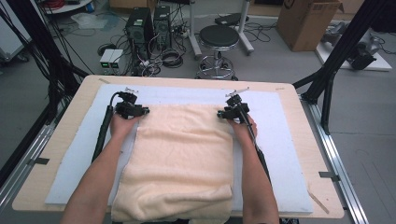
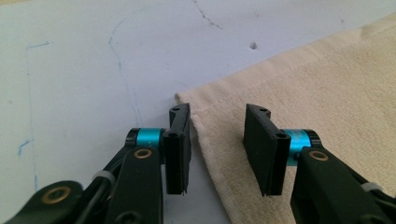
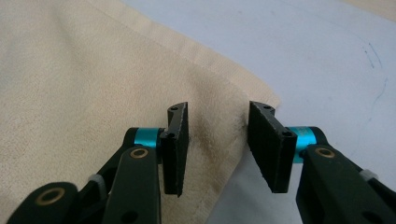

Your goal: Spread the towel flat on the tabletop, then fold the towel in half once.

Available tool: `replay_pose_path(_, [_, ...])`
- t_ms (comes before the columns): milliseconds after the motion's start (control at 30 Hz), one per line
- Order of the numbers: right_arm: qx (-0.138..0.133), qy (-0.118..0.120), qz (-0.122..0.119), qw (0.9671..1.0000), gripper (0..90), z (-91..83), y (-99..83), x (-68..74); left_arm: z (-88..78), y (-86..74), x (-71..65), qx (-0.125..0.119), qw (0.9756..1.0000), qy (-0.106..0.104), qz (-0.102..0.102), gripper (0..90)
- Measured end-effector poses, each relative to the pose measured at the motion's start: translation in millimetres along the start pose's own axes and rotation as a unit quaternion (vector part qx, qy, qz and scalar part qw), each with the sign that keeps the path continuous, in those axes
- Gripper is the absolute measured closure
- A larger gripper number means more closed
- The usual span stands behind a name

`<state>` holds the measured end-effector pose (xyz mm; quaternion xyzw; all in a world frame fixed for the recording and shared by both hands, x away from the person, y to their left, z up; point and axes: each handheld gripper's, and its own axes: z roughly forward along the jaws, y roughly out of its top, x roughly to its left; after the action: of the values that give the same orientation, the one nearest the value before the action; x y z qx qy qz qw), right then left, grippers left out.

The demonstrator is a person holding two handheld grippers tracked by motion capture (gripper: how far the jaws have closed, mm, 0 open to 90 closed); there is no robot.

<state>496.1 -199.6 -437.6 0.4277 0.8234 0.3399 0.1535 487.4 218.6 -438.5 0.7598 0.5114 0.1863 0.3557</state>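
Cream towel (image 1: 180, 158) spread flat mid-mat. Left gripper (image 2: 217, 149) at its eleven o'clock corner, right gripper (image 3: 217, 149) at its one o'clock corner; both sets of jaws released, straddling the corners, gripping nothing.

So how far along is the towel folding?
The towel already lies folded on the mat. The left gripper and right gripper stand open over its far corners, pressing nothing. Probably gripping the corners and another fold remain.

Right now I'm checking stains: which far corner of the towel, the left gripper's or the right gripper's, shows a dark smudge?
The corner at the right gripper: the towel there carries a brownish smudge between the jaws. The corner at the left gripper looks clean.
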Motion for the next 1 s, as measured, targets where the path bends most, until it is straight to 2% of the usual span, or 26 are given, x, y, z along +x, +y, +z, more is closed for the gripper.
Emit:
replay_pose_path(167, [0.002, 0.002, -0.002, 1.0000, 56.9, -0.5, 0.8, -1.3, -1.5, 0.2, -2.0, 0.008, 0.9999, -0.002, 0.005, 57.0])
replay_pose_path(267, [0.003, -0.001, -0.003, 1.0000, 56.1, -1.4, 3.3, -0.2, -1.6, -0.4, -1.7, 0.007, 1.0000, -0.006, 0.001, 56.9])
replay_pose_path(433, [0.005, 0.005, 0.011, 0.9999, 54.6, -1.4, 2.4, -3.2, -1.3, -0.1, -1.3, 0.006, 0.9999, -0.008, 0.003, 55.8])
replay_pose_path(567, [0.004, 0.004, 0.011, 0.9999, 54.6, -2.4, 4.1, -3.0, -1.4, -0.3, -0.8, 0.006, 0.9999, -0.011, 0.001, 55.8])
replay_pose_path(867, [-0.001, 0.003, 0.006, 1.0000, 54.0, -6.0, 6.9, -1.7, -0.9, -0.2, -3.2, 0.007, 0.9999, -0.007, 0.007, 52.6])
replay_pose_path(1000, [0.004, 0.004, 0.011, 0.9999, 52.8, -4.4, 5.5, -3.8, -0.5, 0.0, -2.5, 0.003, 1.0000, -0.003, 0.000, 52.1])
